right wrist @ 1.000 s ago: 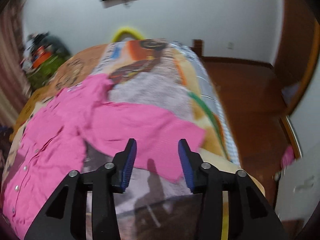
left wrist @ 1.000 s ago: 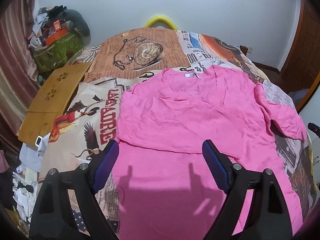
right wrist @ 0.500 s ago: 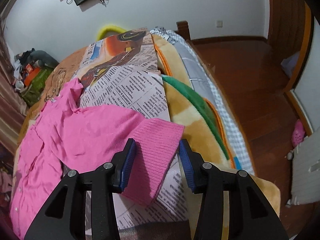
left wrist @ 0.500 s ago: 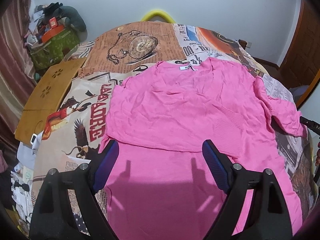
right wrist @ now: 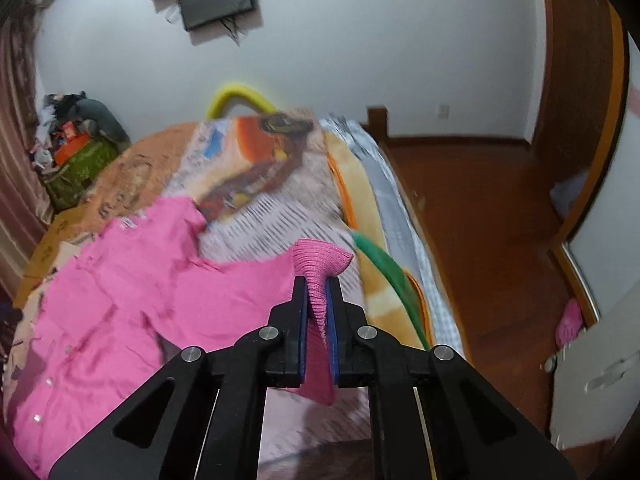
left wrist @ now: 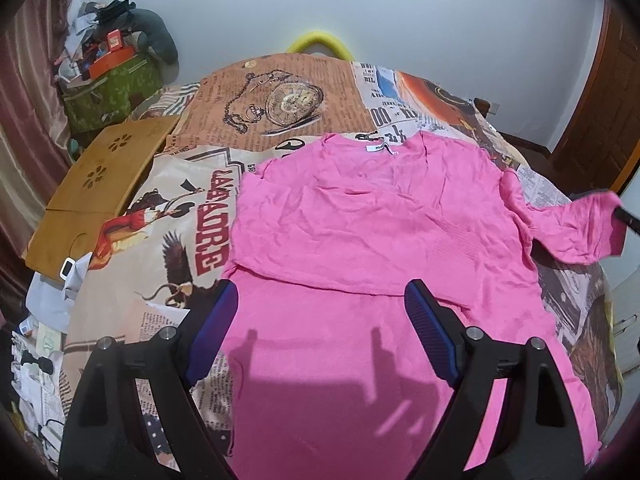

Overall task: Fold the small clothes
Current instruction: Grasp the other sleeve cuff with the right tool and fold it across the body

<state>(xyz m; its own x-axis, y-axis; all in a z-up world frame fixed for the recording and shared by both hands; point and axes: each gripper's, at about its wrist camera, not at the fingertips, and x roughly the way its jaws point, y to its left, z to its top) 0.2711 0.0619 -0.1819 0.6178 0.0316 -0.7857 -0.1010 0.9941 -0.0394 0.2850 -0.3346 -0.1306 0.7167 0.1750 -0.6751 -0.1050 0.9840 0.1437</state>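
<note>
Right gripper (right wrist: 318, 284) just closed, pinching sleeve cuff (right wrist: 320, 258); left gripper (left wrist: 320, 304) spread, empty. Risk: thin pinch slipping, dragging pink top (left wrist: 360, 216) askew.

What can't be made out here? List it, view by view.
- Left wrist view: pink top hem cut off by the bottom edge and left gripper.
- Right wrist view: bedspread print blurred; ribbed cuff partly hidden inside the shut right gripper.
</note>
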